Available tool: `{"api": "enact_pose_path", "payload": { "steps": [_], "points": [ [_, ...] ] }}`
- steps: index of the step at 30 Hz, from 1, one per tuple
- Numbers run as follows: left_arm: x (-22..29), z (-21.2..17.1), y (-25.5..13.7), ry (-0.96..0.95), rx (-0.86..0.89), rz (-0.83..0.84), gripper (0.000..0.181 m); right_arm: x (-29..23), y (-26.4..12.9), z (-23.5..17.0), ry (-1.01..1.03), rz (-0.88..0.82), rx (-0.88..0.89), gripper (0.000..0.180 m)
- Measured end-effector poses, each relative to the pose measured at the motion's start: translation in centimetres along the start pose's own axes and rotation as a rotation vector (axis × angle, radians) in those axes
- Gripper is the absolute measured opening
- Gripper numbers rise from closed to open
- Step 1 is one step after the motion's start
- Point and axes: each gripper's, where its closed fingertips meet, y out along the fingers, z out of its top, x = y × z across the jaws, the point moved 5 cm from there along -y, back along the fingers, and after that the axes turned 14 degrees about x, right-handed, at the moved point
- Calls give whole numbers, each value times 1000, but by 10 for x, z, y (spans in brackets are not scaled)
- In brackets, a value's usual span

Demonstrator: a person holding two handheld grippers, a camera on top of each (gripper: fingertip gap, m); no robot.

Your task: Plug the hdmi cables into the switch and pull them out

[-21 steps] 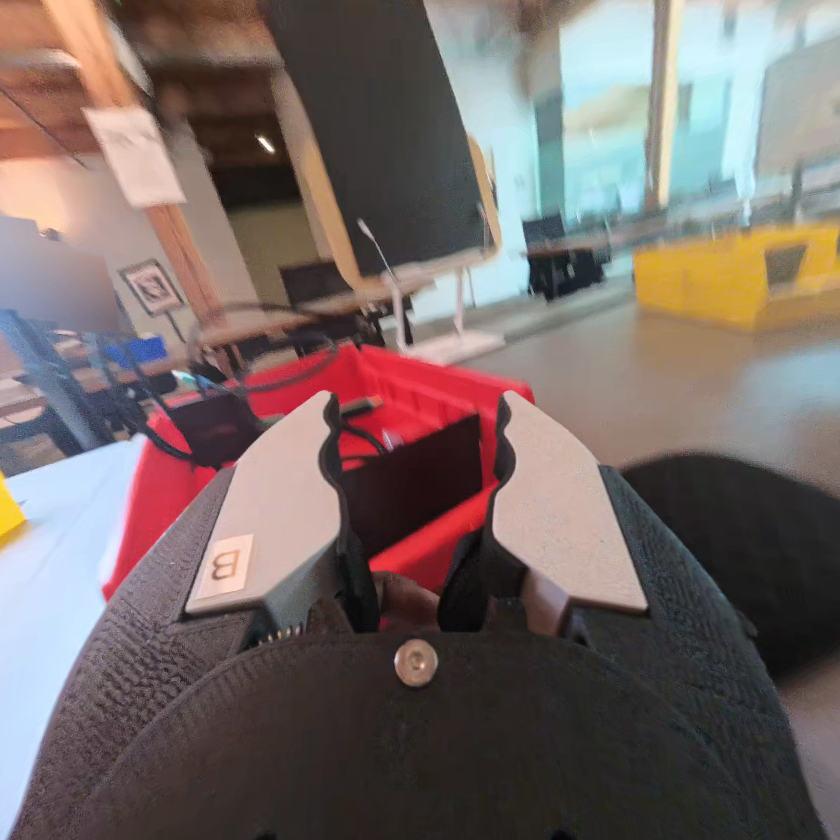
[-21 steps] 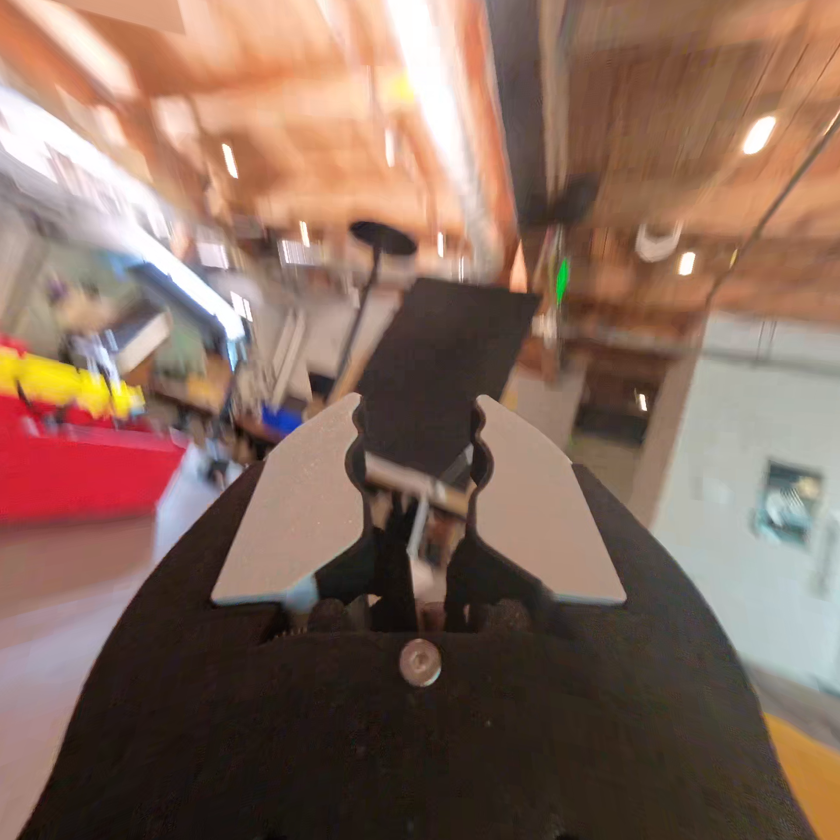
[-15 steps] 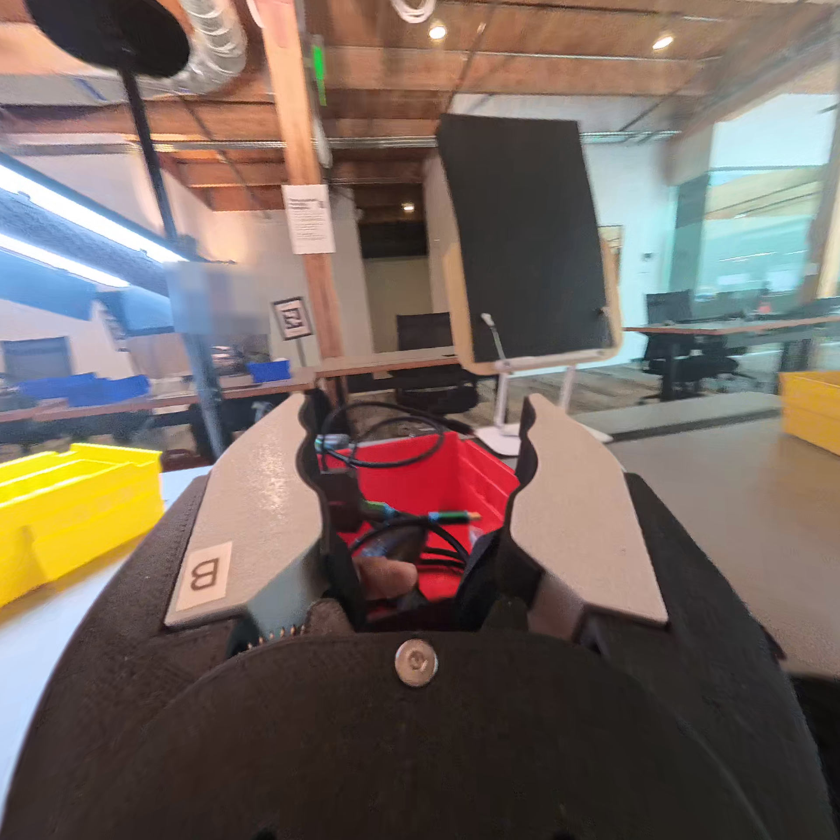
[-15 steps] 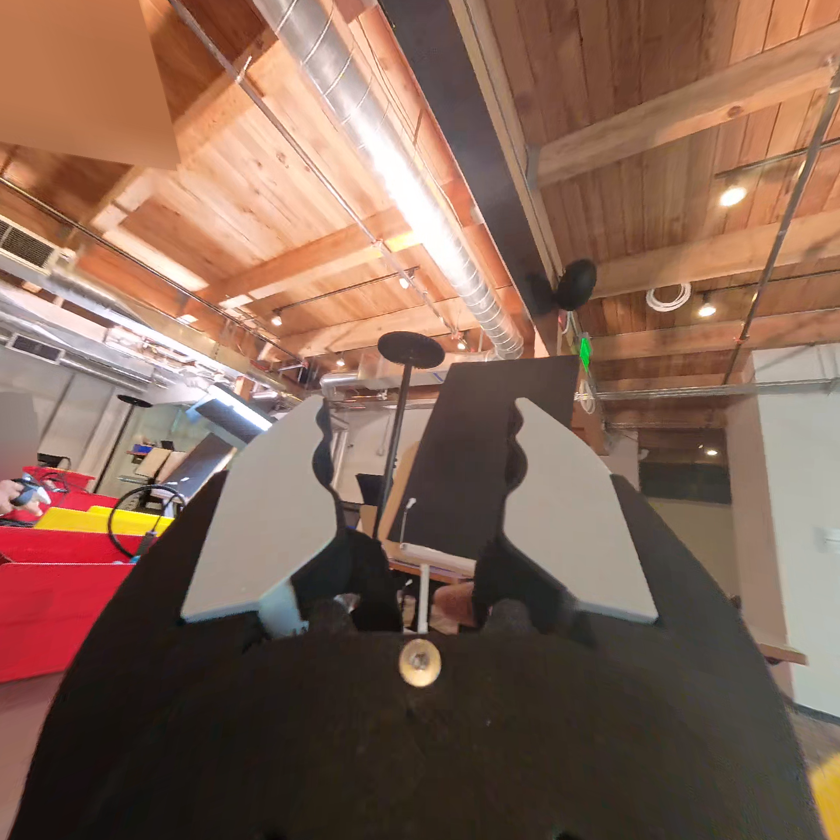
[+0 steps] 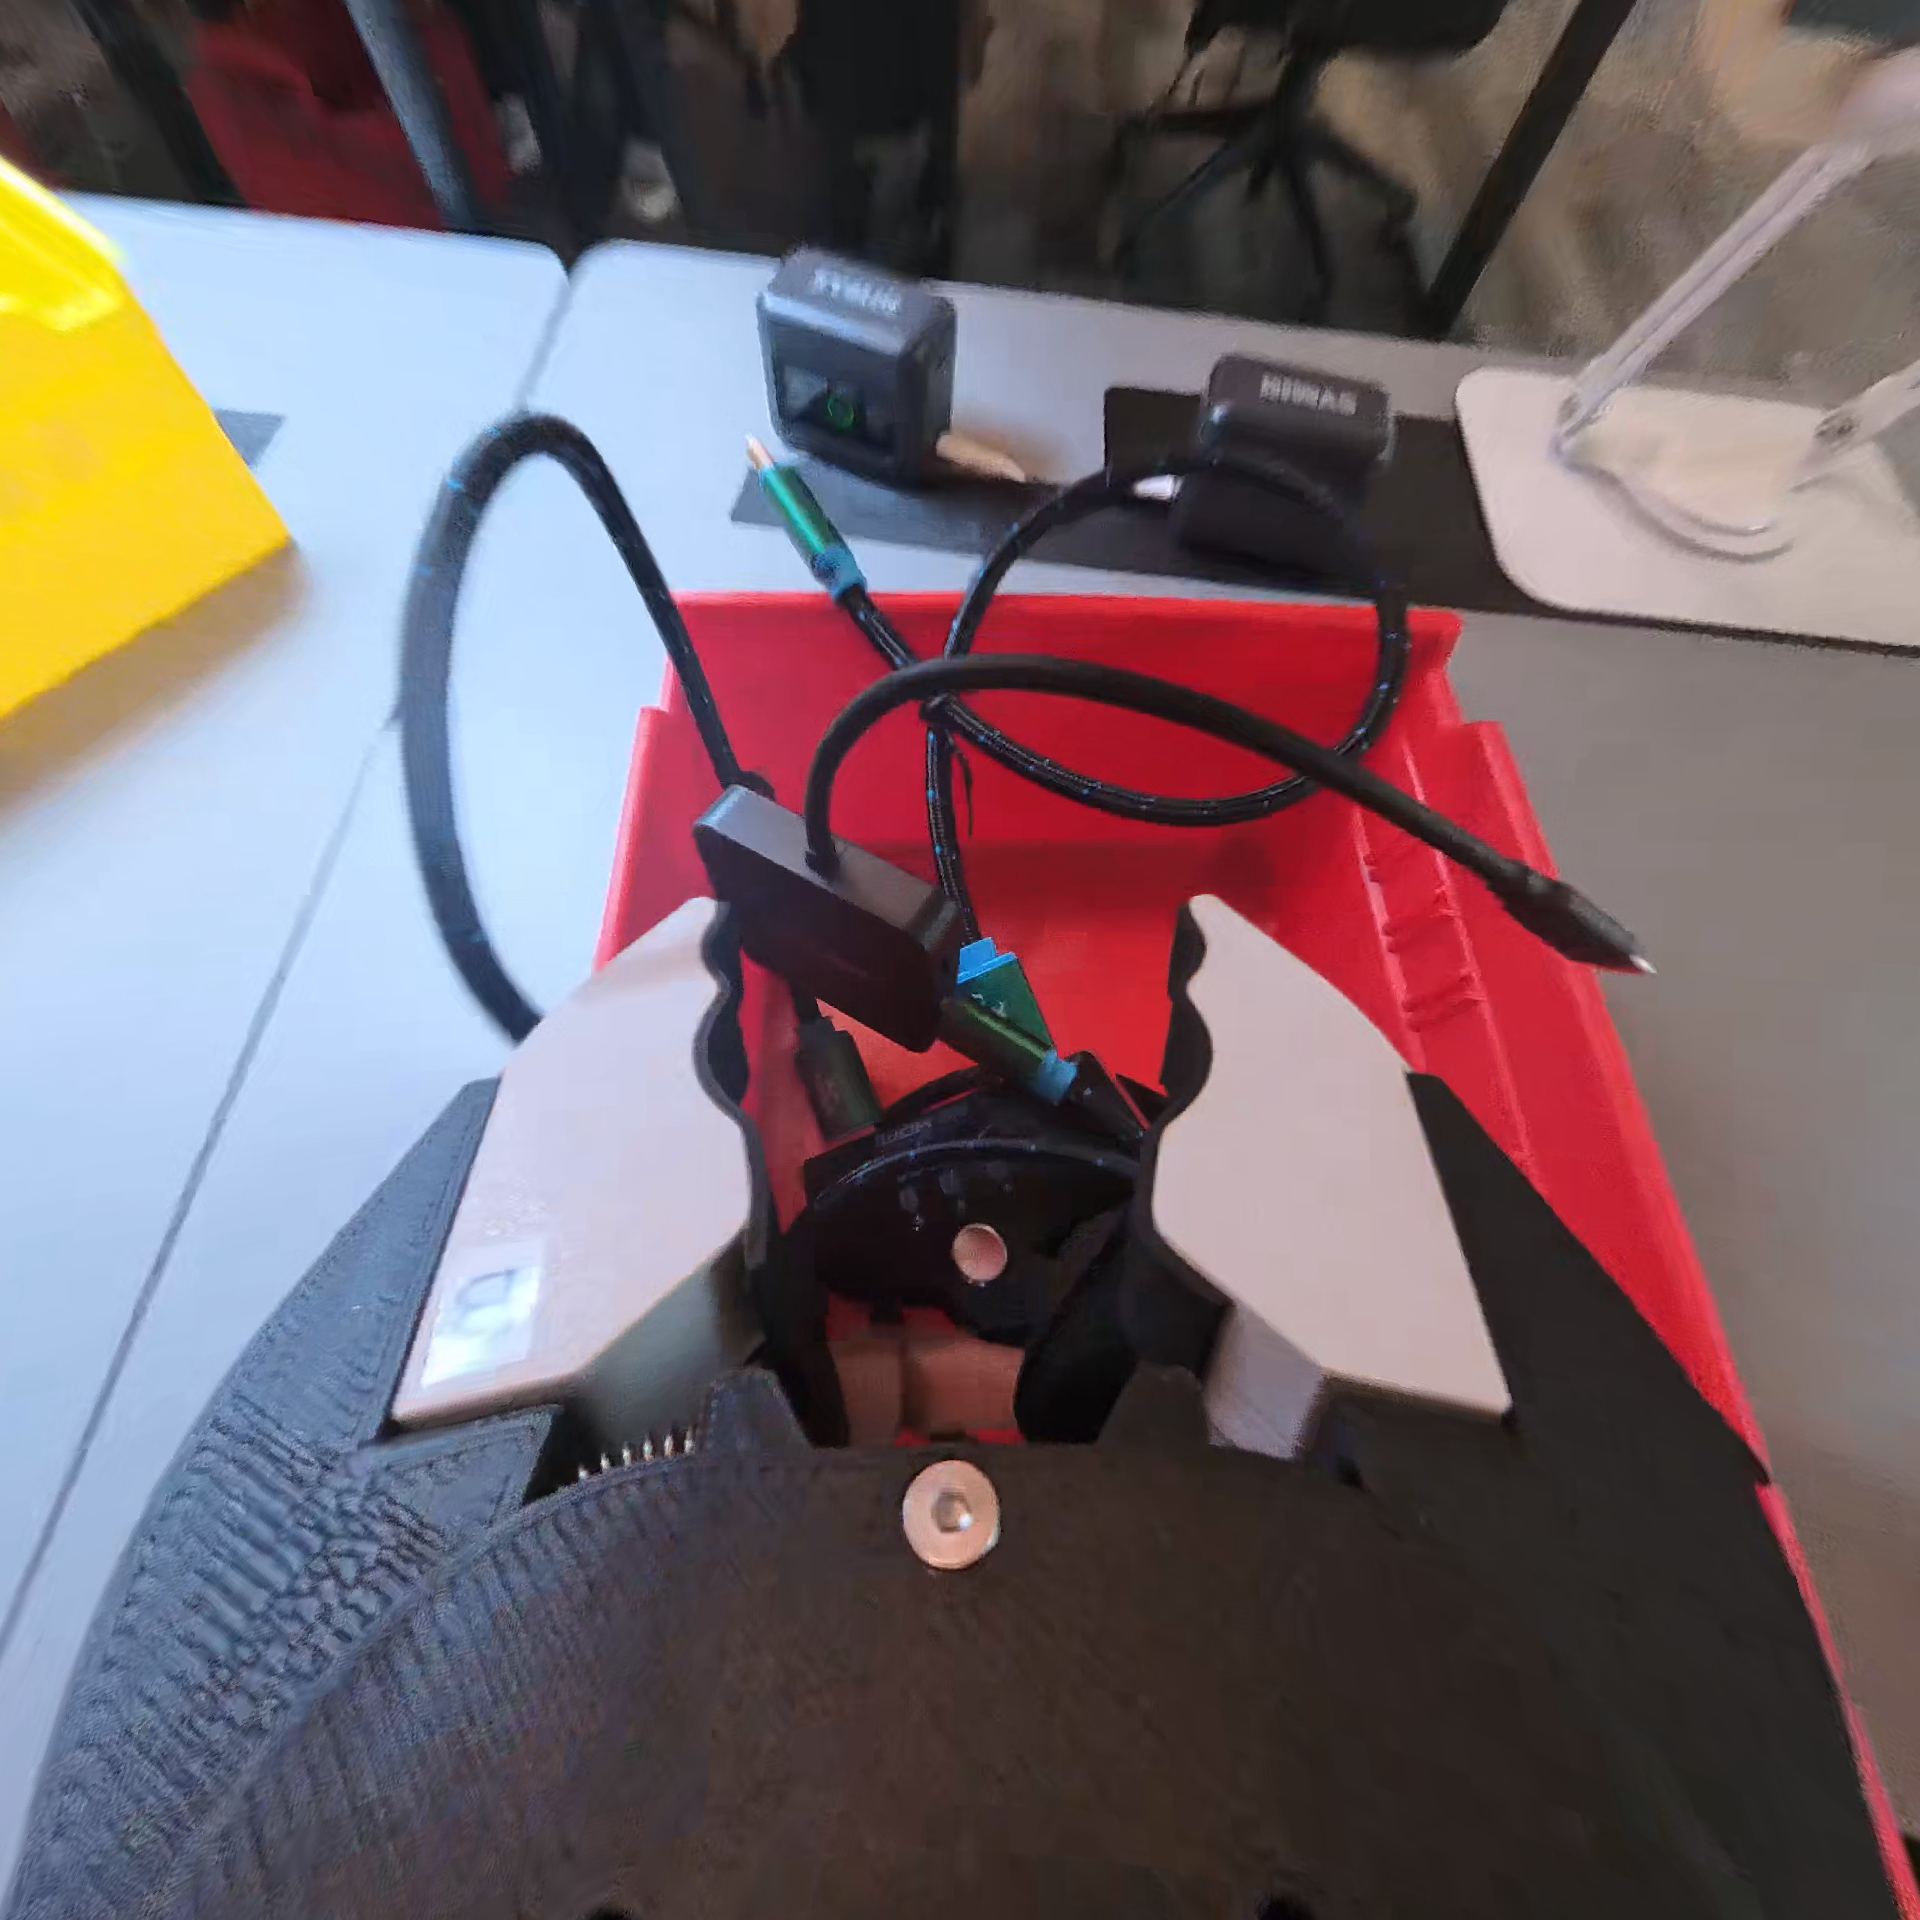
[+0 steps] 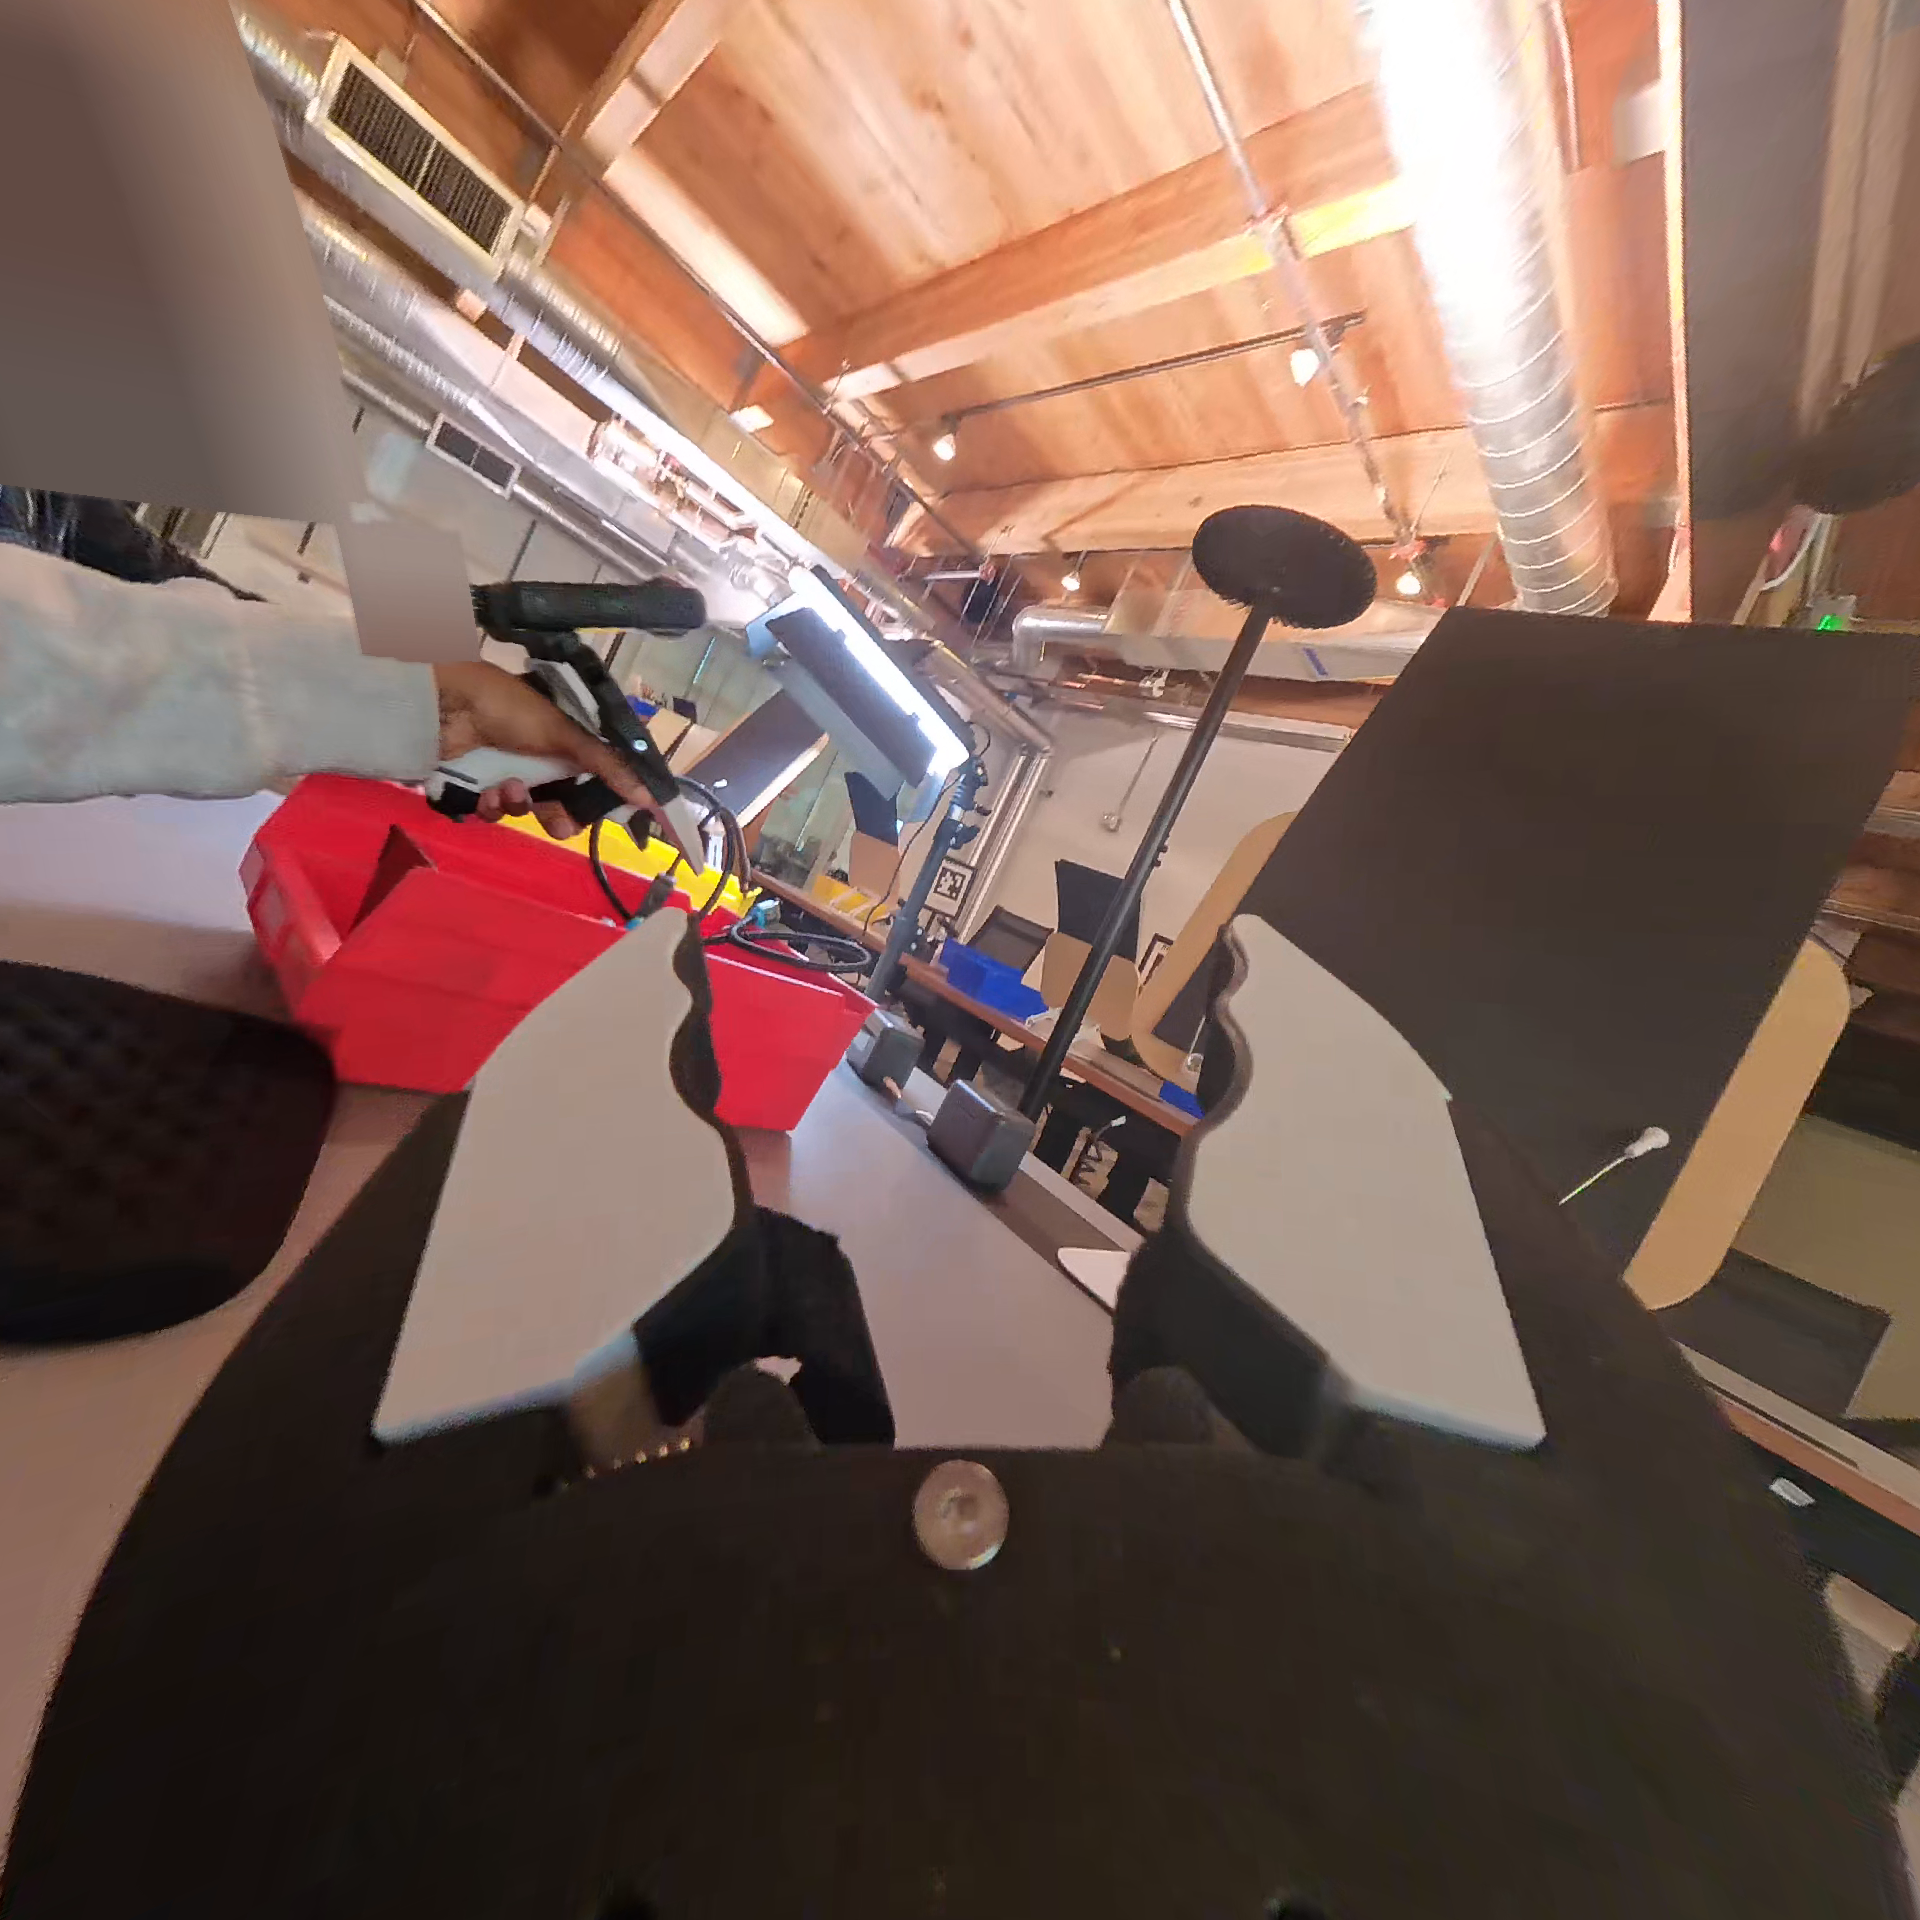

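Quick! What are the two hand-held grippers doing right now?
Left hand-held gripper: open, holding nothing, above the red bin.
Right hand-held gripper: open, empty.

left wrist view: even, soft daylight, no hard shadows. motion blur over the whole frame, worst toward the top edge, where the two small black boxes (image 5: pixel 855 364) smear. yellow bin (image 5: pixel 94 447) overexposed at its upper corner. red bin (image 5: pixel 1455 935) saturated, fairly crisp. right wrist view: sharper, warm tone. ceiling light strip (image 6: pixel 1434 156) blows out to white glare. strong wide-angle bending of beams at the edges. table (image 6: pixel 935 1247) evenly lit.
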Motion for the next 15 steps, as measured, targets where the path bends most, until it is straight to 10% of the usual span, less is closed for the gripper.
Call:
{"api": "enact_pose_path", "payload": {
  "steps": [8,15],
  "points": [
    [-17,-25,41,25,-76,144,49,-2,0,-6,1,17,-35,91],
    [5,30,-6,43,390,66,16,-7,2,-11,-20,43,-74,90]
  ]
}}
